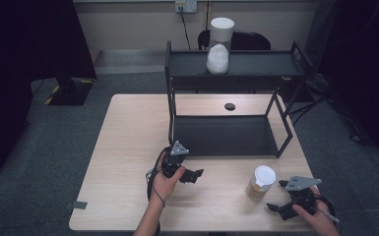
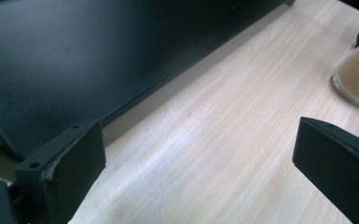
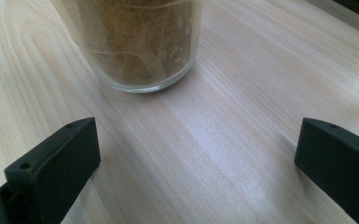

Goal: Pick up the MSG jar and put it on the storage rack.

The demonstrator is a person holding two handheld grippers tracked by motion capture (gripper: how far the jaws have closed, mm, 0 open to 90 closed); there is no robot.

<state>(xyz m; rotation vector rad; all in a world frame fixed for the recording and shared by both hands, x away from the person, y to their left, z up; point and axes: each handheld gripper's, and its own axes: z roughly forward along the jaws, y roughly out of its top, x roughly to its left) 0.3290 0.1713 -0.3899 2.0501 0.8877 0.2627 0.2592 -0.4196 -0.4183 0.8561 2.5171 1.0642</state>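
Currently: one glass jar (image 3: 137, 44), white-lidded, filled with tan powder, standing upright on the tabletop (image 3: 224, 140) just ahead of my right gripper (image 3: 196, 163), slightly to its left, not touching; its jaws stand wide with nothing between them. Handling, as I judge it: rigid, smooth and slippery, breakable, moderately heavy, so I'd grip mid-wall below the lid, squarely. My left gripper (image 2: 191, 172), also spread wide and empty, waits well off to the side.

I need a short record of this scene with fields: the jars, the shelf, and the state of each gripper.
jar near grippers: glass jar with brown powder, white lid, upright on the table
second jar: jar with white powder, on the top level of the black shelf
left gripper: open, holding nothing
right gripper: open, facing the brown jar, not touching it
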